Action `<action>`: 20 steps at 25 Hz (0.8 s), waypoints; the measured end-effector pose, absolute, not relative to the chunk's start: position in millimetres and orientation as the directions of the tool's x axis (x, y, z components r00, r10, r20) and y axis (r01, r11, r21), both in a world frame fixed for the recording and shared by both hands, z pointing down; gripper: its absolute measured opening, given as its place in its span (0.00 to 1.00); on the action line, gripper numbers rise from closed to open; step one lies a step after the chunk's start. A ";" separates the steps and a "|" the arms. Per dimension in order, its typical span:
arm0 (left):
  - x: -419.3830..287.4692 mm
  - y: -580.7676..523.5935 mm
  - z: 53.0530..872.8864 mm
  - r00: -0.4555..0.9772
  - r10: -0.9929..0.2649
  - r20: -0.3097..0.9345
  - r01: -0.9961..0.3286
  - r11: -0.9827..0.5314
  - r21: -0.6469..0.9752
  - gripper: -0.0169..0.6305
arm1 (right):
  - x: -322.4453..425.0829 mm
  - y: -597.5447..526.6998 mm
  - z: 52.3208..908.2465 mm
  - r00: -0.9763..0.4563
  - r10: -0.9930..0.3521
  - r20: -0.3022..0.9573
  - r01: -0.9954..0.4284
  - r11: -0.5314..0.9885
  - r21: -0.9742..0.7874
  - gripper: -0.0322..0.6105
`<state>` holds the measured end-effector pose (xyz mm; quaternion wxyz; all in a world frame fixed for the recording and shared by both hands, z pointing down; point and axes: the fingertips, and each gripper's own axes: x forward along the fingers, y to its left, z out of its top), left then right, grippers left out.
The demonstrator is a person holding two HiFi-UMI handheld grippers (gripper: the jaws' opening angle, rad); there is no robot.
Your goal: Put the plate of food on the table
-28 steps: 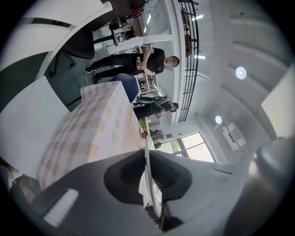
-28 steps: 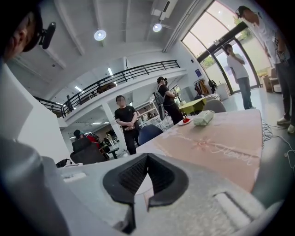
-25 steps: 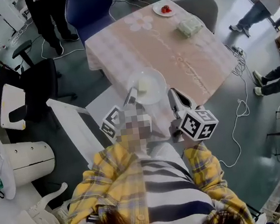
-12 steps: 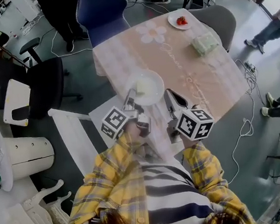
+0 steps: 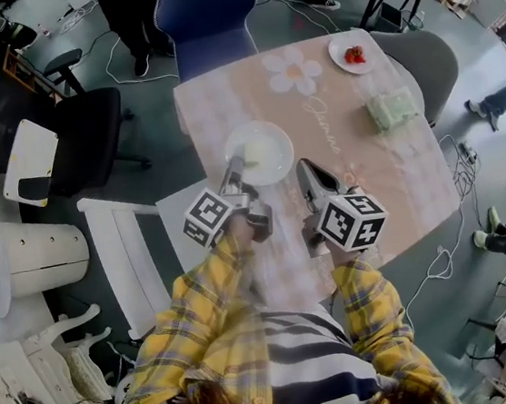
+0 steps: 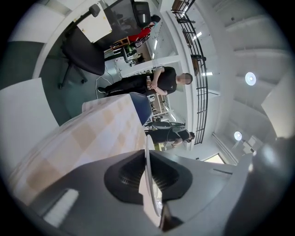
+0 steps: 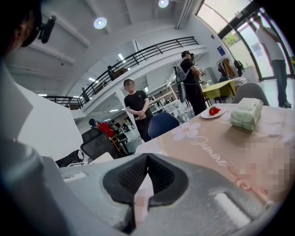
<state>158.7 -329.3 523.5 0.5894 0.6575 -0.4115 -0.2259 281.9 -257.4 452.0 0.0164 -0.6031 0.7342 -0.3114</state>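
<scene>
A pale round plate (image 5: 260, 153) with light-coloured food on it sits over the near-left part of the pink-clothed table (image 5: 386, 171). My left gripper (image 5: 235, 168) is shut on the plate's near rim. In the left gripper view the rim (image 6: 148, 177) runs edge-on between the closed pads of the left gripper (image 6: 147, 159). My right gripper (image 5: 304, 167) hovers just right of the plate, shut on nothing. In the right gripper view, the right gripper (image 7: 146, 161) has its jaws pressed together. Whether the plate rests on the cloth cannot be told.
A small plate of strawberries (image 5: 351, 53) and a greenish packet (image 5: 392, 108) lie on the far right of the table. A blue chair (image 5: 207, 15) stands behind it, a grey chair (image 5: 427, 56) to its right, and a white bench (image 5: 136, 256) to its left. People stand beyond.
The plate, held by the left gripper, has come from the table's near-left edge to further in over the cloth. The right gripper has kept alongside it.
</scene>
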 end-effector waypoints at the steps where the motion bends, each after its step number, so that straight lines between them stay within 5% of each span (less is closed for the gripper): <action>1: 157.5 -335.8 526.4 0.544 -0.816 0.193 -0.277 0.043 0.960 0.04 | 281.0 -263.4 455.2 -0.286 -0.889 0.356 -0.874 0.089 -0.478 0.05; 20: 135.8 -425.6 551.3 0.406 -0.872 0.272 -0.346 0.129 0.929 0.05 | 261.1 -336.3 479.9 -0.420 -0.827 0.374 -0.840 0.199 -0.504 0.05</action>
